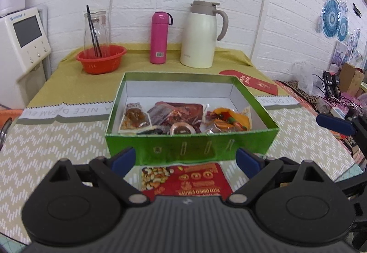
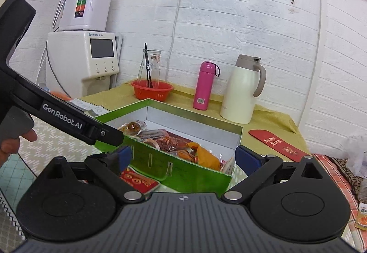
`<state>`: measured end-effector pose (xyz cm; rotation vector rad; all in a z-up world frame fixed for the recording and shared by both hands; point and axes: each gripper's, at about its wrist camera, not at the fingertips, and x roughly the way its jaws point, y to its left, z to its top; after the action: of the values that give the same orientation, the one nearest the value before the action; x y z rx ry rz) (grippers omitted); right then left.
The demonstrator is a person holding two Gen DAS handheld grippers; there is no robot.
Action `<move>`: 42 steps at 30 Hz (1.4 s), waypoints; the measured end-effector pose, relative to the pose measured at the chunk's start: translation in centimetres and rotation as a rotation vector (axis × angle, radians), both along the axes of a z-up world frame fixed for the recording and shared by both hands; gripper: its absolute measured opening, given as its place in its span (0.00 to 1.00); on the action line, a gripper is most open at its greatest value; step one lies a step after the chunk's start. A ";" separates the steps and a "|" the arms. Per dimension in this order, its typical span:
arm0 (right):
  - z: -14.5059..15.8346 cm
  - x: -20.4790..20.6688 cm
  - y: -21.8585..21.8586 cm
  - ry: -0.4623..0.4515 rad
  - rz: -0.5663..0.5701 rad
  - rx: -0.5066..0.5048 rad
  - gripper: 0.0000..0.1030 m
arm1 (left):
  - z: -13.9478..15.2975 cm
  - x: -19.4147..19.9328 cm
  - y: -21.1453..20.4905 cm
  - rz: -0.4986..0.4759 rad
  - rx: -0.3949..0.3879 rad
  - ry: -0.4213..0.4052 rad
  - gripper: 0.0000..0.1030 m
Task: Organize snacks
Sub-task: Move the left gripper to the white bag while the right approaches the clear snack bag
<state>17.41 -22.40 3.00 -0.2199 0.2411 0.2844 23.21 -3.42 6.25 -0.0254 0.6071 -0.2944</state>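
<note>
An open green box (image 1: 190, 149) stands in the middle of the table, holding several wrapped snack packets (image 1: 179, 115). A red nut packet (image 1: 185, 182) lies flat on the tablecloth just in front of the box. My left gripper (image 1: 185, 158) hovers over that packet, open, its blue pads apart and touching nothing. My right gripper (image 2: 187, 156) is open too, facing the box's (image 2: 183, 172) near right corner with nothing held. The red packet (image 2: 140, 180) shows by its left finger. One blue-padded finger (image 1: 335, 123) of the right gripper appears at the right edge.
Along the back wall stand an orange basket (image 1: 101, 58) with a glass carafe, a pink bottle (image 1: 158, 37) and a cream jug (image 1: 199, 35). A red envelope (image 1: 250, 81) lies right of the box. A water dispenser (image 2: 87, 62) is at the left. A person's hand (image 2: 13, 140) grips the left tool.
</note>
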 end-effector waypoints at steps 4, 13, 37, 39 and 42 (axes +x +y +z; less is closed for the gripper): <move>-0.9 -3.1 -0.5 0.022 -0.029 -0.035 1.00 | -1.1 -3.8 0.5 -0.069 -0.038 0.010 0.90; -6.2 -8.7 -1.2 0.155 -0.078 -0.004 1.00 | -5.8 -8.6 -0.5 -0.179 -0.062 0.075 0.90; -8.2 -10.1 -2.0 0.263 -0.069 0.157 1.00 | -8.0 -9.0 3.3 -0.169 -0.085 0.153 0.40; -8.2 -9.9 -1.9 0.265 -0.061 0.159 1.00 | -8.0 -10.0 4.3 -0.153 -0.080 0.154 0.42; -8.1 -9.2 -1.5 0.263 -0.043 0.153 1.00 | -7.6 -11.1 4.7 -0.126 -0.057 0.139 0.52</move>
<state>8.20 -23.88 -5.08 -0.0255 0.4815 0.2878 12.11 1.29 -1.39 -0.0633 0.7395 -0.4343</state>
